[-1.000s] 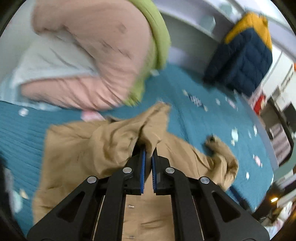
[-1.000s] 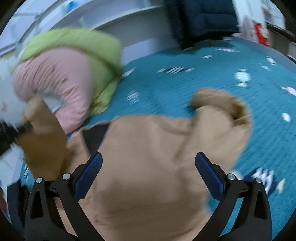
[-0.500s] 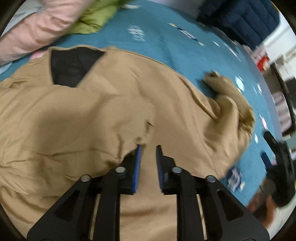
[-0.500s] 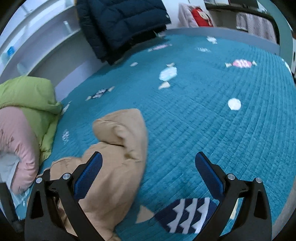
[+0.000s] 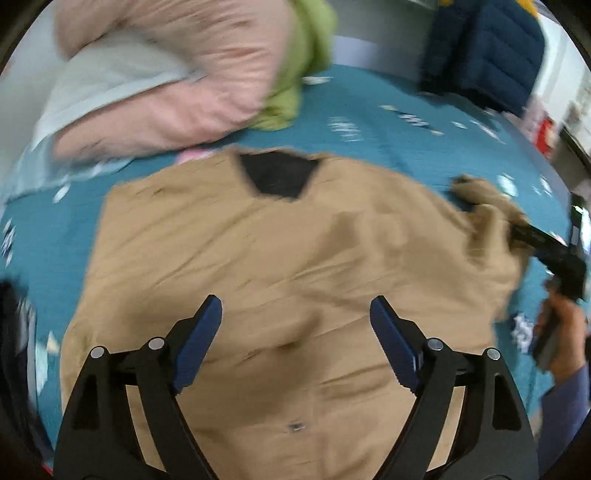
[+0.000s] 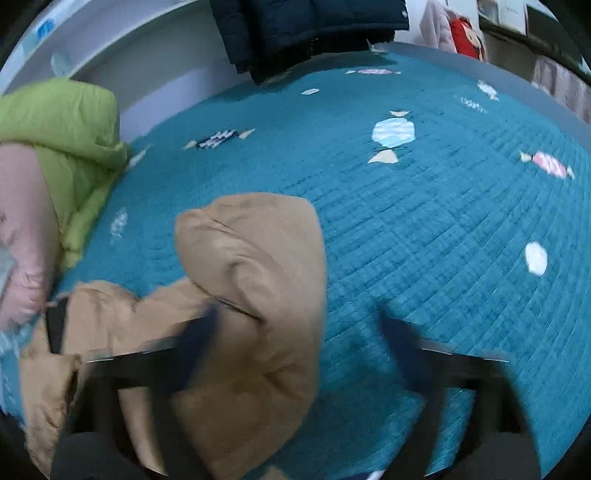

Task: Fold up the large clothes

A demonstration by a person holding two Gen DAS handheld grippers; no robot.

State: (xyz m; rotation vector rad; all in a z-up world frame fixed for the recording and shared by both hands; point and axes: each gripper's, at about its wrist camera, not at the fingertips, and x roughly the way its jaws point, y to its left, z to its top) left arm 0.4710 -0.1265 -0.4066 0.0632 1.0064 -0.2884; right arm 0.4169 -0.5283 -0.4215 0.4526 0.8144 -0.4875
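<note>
Both grippers, left and right, gape wide with nothing held, so I can regrip the tan jacket flattened on the teal quilt.

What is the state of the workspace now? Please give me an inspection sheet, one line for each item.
Surface: teal quilted bedspread with candy patterns.
Job's things: tan jacket spread flat, dark lining at the collar; its sleeve lies bunched at the right side.
Clutter: pink padded garment and green padded garment piled at the far left; navy puffer jacket at the far edge.
Grippers: left claw open above the jacket body, holding nothing; right claw open, blurred, its left finger over the sleeve.
Cables: nothing seen.
Surroundings: pale shelving behind the bed; a red item at far right.
</note>
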